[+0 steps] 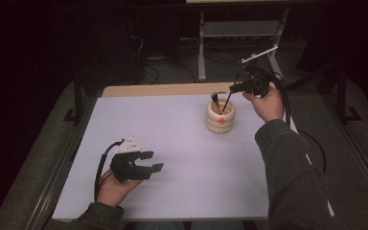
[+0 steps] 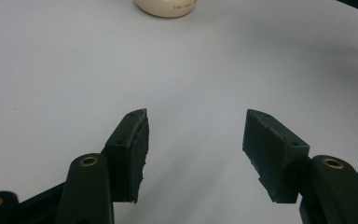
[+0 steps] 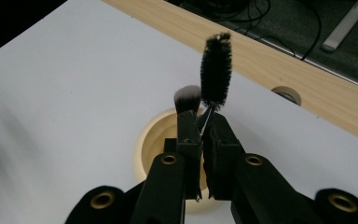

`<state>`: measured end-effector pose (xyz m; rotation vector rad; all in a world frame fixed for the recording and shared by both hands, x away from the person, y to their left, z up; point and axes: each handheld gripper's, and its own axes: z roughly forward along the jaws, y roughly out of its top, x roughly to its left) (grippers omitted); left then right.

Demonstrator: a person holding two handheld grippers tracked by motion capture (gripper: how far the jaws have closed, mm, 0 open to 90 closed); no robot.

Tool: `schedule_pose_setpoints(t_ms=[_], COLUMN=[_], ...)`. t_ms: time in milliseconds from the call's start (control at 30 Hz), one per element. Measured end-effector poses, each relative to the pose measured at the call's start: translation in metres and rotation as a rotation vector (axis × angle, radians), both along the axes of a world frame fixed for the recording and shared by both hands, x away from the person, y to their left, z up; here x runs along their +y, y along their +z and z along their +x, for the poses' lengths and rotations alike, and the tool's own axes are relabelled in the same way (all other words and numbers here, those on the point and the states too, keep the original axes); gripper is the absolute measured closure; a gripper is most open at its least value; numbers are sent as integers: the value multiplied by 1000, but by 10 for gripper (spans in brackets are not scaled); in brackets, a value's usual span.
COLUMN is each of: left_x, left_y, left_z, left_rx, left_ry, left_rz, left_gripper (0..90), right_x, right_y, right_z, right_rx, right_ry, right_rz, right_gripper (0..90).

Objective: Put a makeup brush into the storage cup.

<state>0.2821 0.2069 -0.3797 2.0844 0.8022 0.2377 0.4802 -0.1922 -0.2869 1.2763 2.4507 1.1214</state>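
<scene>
A person sits at a white table (image 1: pixel 182 158) with a hand-held gripper in each hand. The landmark is a cream ribbed cup (image 1: pixel 220 117) standing upright toward the far right part of the table, with a small orange mark on its near side.

The right gripper (image 1: pixel 232 88) hangs just above and beyond the cup. Its jaws are pinched almost together on the thin wire stem of a black bottle brush (image 3: pixel 216 70). In the right gripper view the bristle head rises clear beyond the jaws, while the stem runs back between them toward the cup's mouth (image 3: pixel 156 135) directly below. A second brush, a makeup brush (image 3: pixel 187 99) with a pale-tipped soft head, stands close beside the bottle brush; its handle seems to pass alongside the jaws, and I cannot tell whether it is gripped too. From the high view both stems lean out of the cup (image 1: pixel 223 100).

The left gripper (image 1: pixel 154 161) rests well away from the cup, low over the near left part of the table, jaws spread wide and holding nothing. Its own view shows bare table between the pads and the cup's base (image 2: pixel 167 7) far ahead.

The bottle brush's long axis runs steeply up out of the cup, so any lift or lowering would likely follow that line. The right hand is much nearer.
</scene>
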Motion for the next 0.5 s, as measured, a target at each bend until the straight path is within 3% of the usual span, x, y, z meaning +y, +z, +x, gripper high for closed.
schedule_pose_setpoints(t_ms=[500], left_x=[1], left_y=[1], left_z=[0], left_rx=[0], left_ry=[-2], left_rz=[6], left_gripper=[401], right_x=[-2], right_y=[-15], right_z=[1], right_rx=[9], right_ry=[-11], right_rz=[3], right_gripper=[844])
